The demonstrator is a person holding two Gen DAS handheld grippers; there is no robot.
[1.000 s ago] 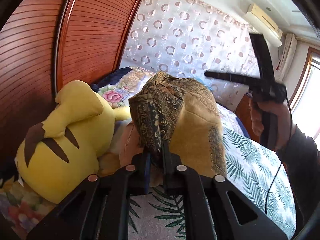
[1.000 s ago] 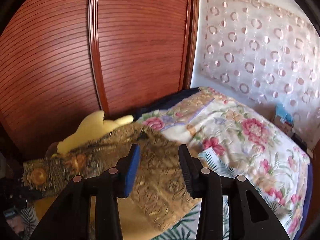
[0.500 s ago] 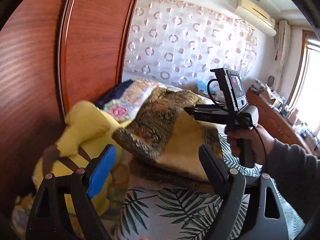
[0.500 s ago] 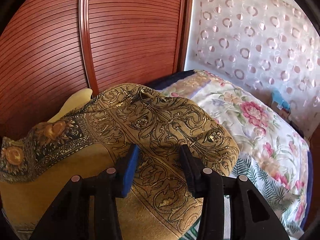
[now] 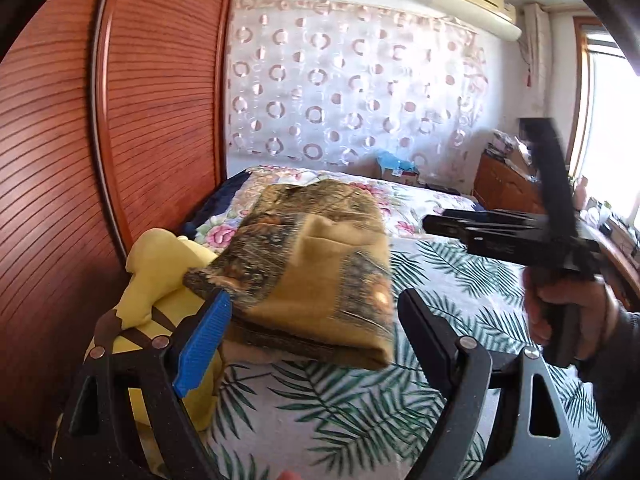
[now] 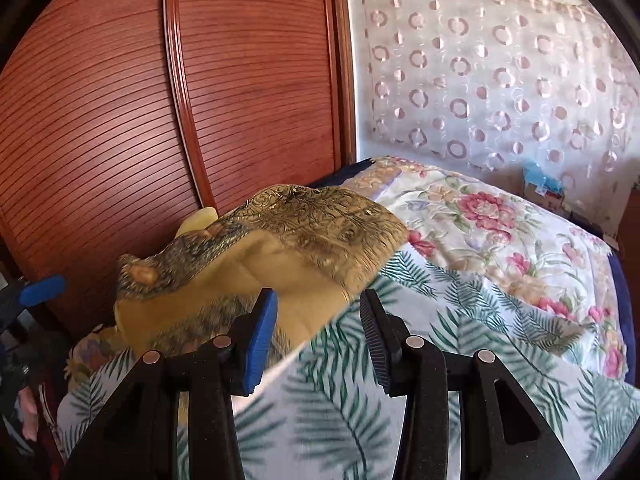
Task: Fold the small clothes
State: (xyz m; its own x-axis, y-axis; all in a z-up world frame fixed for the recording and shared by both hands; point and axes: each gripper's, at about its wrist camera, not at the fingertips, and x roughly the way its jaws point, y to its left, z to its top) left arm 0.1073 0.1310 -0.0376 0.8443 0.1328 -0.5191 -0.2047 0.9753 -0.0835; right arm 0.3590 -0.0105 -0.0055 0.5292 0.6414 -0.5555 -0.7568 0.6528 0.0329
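Folded gold patterned garment point(image 5: 316, 276) lies on the bed point(image 5: 360, 400) at its wardrobe-side edge, partly over the yellow plush toy point(image 5: 160, 272), long axis toward the floral pillow end. Left gripper point(image 5: 314, 336), a second ago clamped on it, now released; right gripper point(image 6: 316, 332) stands part-open, empty.

Left wrist view: looks forward and down along its gripper's fingers, close to the folded gold-and-black patterned cloth point(image 5: 316, 276) on the palm-leaf printed bedsheet point(image 5: 320, 408). The reddish ribbed wooden wardrobe door point(image 5: 160, 100) lies left of the cloth, the white curtain with pink rings point(image 5: 344, 92) behind it.

Right wrist view: also forward and down, from the cloth's right side and near it, facing the same door point(image 6: 260, 80) and curtain point(image 6: 500, 80).

Shared: cloth point(image 6: 280, 256), bedsheet point(image 6: 460, 300), door, curtain.
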